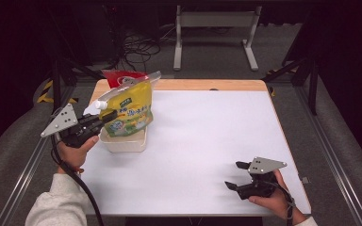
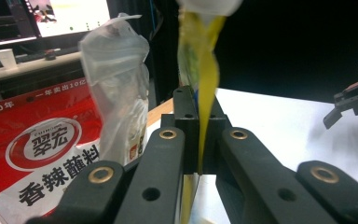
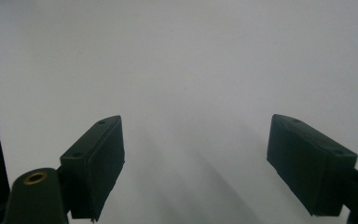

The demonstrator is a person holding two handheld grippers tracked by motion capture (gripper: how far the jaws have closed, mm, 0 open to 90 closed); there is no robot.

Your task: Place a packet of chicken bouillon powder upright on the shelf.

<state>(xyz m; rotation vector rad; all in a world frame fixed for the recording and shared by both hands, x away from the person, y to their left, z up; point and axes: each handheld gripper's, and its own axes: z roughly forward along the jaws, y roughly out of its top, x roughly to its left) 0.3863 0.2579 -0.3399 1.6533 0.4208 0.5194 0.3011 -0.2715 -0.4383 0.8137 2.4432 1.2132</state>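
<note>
A white table (image 1: 202, 141) takes up most of the high view, a strip of bare wood showing along its far edge. At its far left corner stands a red bag (image 1: 122, 77) with white printed characters, and against it, in the left gripper view, a clear plastic bag (image 2: 116, 93) rising upright with its top crumpled. In front of these, a yellow refill pouch (image 1: 129, 110) with a white screw cap at its upper left corner hangs tilted over a shallow cream tray (image 1: 125, 141); its bottom appears to sit inside the tray, though the overhead angle does not settle whether it touches.

The left gripper (image 1: 101, 121) comes in from the pouch's left side, near the left table edge, and its jaws are pressed together on the pouch's flat side seam. In the left gripper view the seam shows as a thin yellow strip running up between the two black jaws and on above them toward the cap.

The right gripper (image 1: 238, 176) rests low at the near right of the table, well apart from the pouch and tray. Its jaws stand wide apart over bare white surface, with nothing between them.
</note>
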